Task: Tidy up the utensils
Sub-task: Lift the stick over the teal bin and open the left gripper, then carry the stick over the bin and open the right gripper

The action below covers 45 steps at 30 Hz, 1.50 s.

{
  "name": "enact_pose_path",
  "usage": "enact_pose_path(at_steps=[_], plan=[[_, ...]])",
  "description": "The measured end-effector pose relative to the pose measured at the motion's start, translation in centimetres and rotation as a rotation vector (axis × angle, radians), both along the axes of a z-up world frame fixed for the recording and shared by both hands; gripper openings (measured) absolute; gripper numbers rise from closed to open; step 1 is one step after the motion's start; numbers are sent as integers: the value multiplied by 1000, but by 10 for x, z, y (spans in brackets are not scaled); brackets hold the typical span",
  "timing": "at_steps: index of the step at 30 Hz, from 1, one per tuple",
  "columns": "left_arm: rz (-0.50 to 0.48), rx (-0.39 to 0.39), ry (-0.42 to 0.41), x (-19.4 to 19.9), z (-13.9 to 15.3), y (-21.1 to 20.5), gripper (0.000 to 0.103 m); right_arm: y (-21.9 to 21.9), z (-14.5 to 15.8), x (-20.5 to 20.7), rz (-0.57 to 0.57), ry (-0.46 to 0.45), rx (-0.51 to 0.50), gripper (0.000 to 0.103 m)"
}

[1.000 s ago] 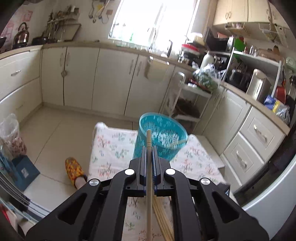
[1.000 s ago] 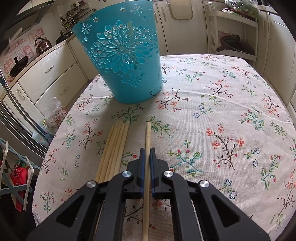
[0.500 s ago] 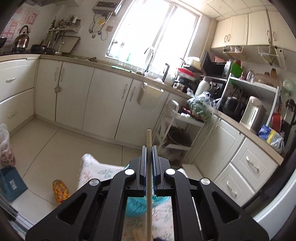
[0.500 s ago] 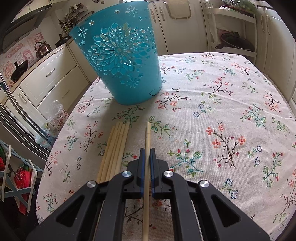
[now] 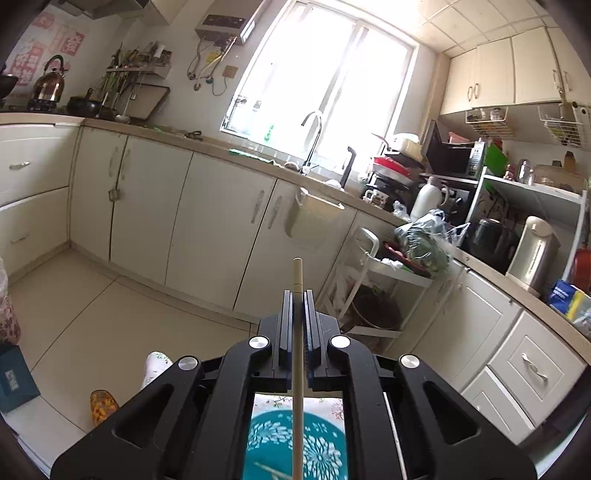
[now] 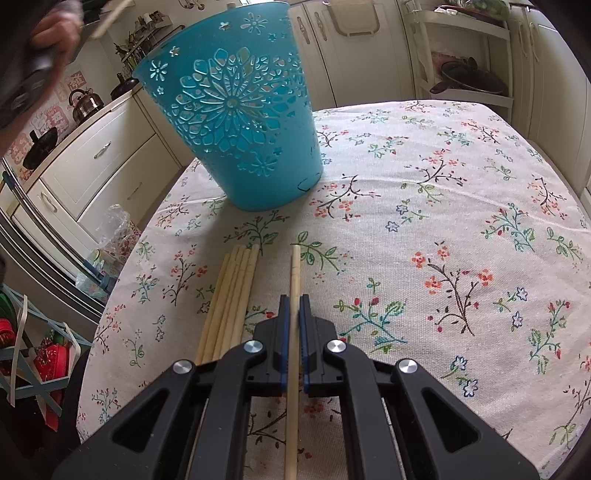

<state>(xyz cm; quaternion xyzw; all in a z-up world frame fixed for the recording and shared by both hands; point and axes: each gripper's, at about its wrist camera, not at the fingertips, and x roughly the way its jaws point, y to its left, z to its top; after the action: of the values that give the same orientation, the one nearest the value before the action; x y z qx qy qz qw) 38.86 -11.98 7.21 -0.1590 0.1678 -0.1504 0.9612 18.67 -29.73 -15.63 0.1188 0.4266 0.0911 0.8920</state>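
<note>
My left gripper (image 5: 298, 295) is shut on a pale wooden chopstick (image 5: 297, 354), held high over the mouth of the teal cut-out basket (image 5: 295, 446), which shows below through the gripper frame. In the right wrist view that basket (image 6: 236, 122) stands upright on the flowered tablecloth (image 6: 443, 229). My right gripper (image 6: 294, 301) is shut on another chopstick (image 6: 294, 273) lying on the cloth in front of the basket. Several more chopsticks (image 6: 231, 295) lie in a bundle just left of it. A hand (image 6: 55, 26) with the left gripper and its chopstick shows at the top left.
Cream kitchen cabinets (image 5: 207, 221) and a counter with a sink tap (image 5: 312, 136) run behind the table. A white wire rack (image 5: 373, 280) with a pan stands past the table's far edge. A slippered foot (image 5: 103, 404) is on the floor at the left.
My left gripper has risen and advanced with its chopstick, from short of the basket to above its mouth. The right gripper has stayed in place on its chopstick.
</note>
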Motion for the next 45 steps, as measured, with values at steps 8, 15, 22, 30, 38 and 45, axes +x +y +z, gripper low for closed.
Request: enact_pose_path(at_steps=[8,15,22,30,38,45], plan=[[22,41,-9,12,-29,-16,5,0,0,-1,-1,0,6,6],[42,68,-33,6,-36,-16,5,1,0,0,-2,1,5,6],[29,91,-31,4,-35,-18,5,1,0,-1,-2,1,6,6],[-46,206,47,-8,-55,-26,5,1,0,-1,-2,0,1,6],[-16,173,97,-56,-66,24,41,-3,5,-6,-8,-24,27,5],[85,152,195,-116,-123,81,65,-25,67,-30,-23,-239,205,5]])
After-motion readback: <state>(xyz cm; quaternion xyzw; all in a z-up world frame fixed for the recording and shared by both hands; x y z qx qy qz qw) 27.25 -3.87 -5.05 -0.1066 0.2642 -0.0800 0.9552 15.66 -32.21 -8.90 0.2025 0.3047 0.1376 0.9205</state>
